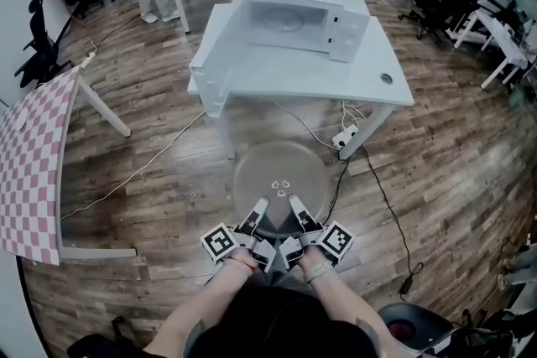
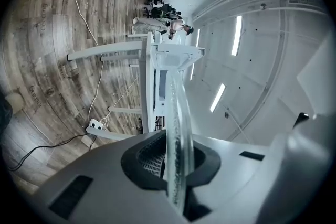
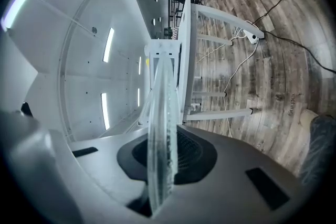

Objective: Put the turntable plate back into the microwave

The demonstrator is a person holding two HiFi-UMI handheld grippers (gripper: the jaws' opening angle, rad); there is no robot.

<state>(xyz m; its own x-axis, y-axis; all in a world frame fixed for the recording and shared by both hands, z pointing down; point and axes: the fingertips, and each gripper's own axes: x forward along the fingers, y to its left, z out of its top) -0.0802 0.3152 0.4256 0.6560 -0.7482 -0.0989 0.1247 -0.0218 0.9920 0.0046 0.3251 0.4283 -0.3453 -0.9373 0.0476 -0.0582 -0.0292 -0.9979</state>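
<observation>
Both claws are clamped on the near rim of the glass plate (image 1: 279,172). The left gripper (image 1: 258,210) and right gripper (image 1: 299,210) sit side by side, jaws pinched on the glass. The plate hangs flat over the wood floor (image 1: 159,172), short of the white table (image 1: 336,80). Past the plate, the microwave (image 1: 295,19) sits on that table, its cavity open towards me. Open floor lies either side of the plate.

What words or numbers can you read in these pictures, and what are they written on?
No text reads clearly enough to quote.
On the wooden floor: faint printed words on some planks, too blurred to read.
On the microwave: anything on its control panel is too small to read.
On the marker cubes: black and white square patterns, not letters.
On the turntable plate: no writing.
</observation>
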